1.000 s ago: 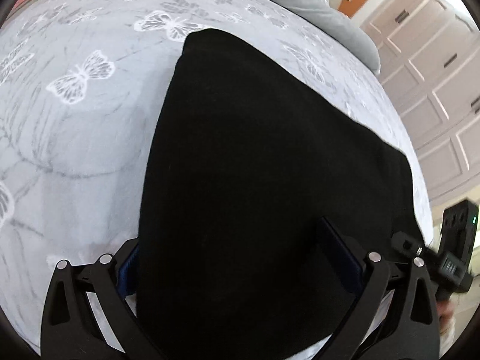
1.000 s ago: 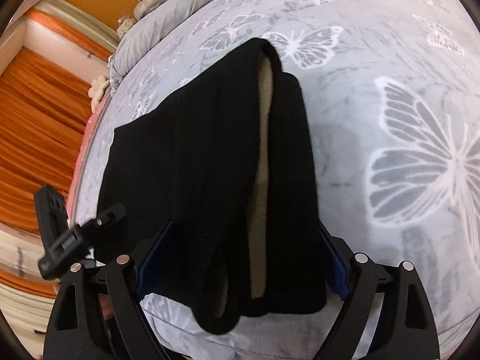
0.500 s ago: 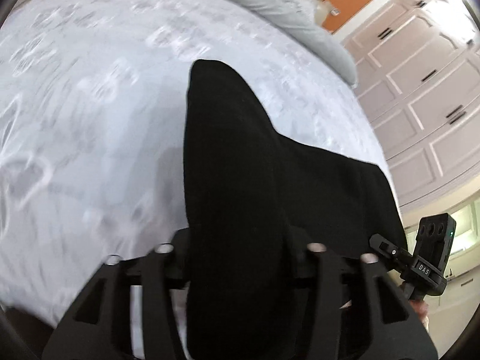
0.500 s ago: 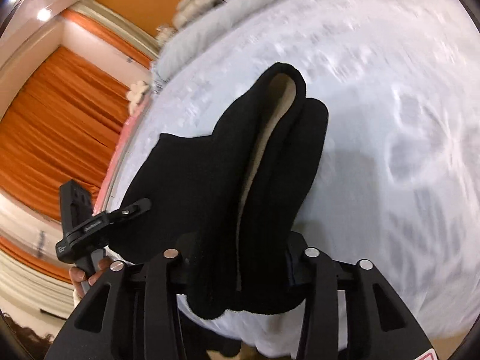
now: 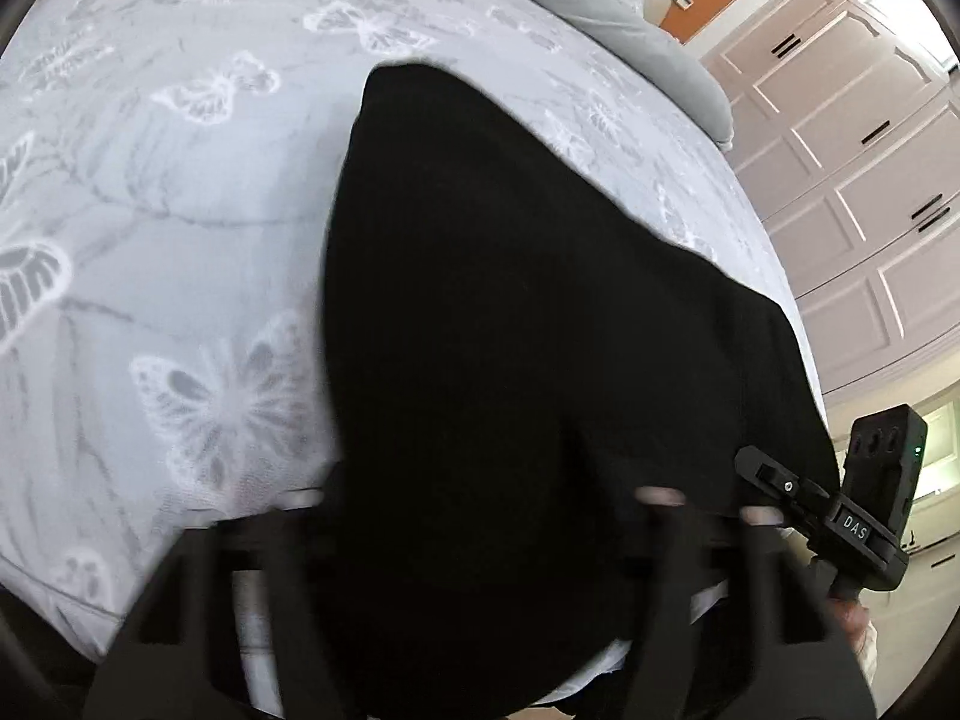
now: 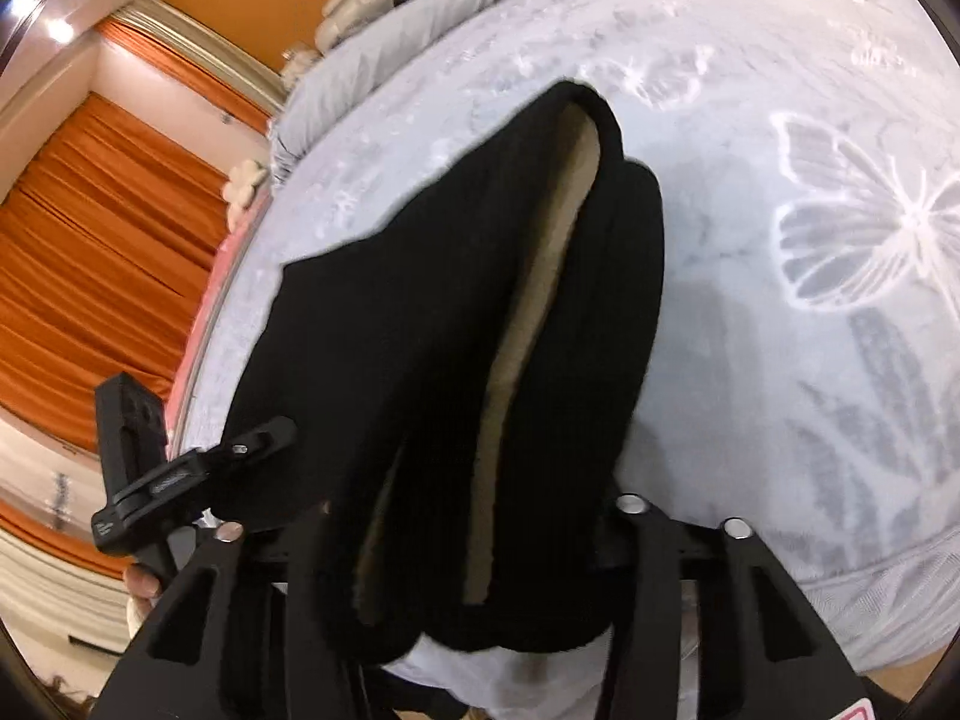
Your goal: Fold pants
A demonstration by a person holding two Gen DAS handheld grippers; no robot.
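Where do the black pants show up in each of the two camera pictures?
Left wrist view: the black pants fill the centre down to the bottom edge.
Right wrist view: the black pants sit centre-left, tan lining showing.
Shared landmark: the butterfly bedspread beneath them.

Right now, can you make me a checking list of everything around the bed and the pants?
Surface: bed cover, pale grey with white butterflies.
Job's things: black pants bunched, lying over the bed's near edge; tan lining showing along one fold.
Clutter: nothing seen.
Grippers: left gripper and right gripper each closed on the pants' near end.
Cables: nothing seen.
Surroundings: white cupboards, orange curtains, grey pillow.
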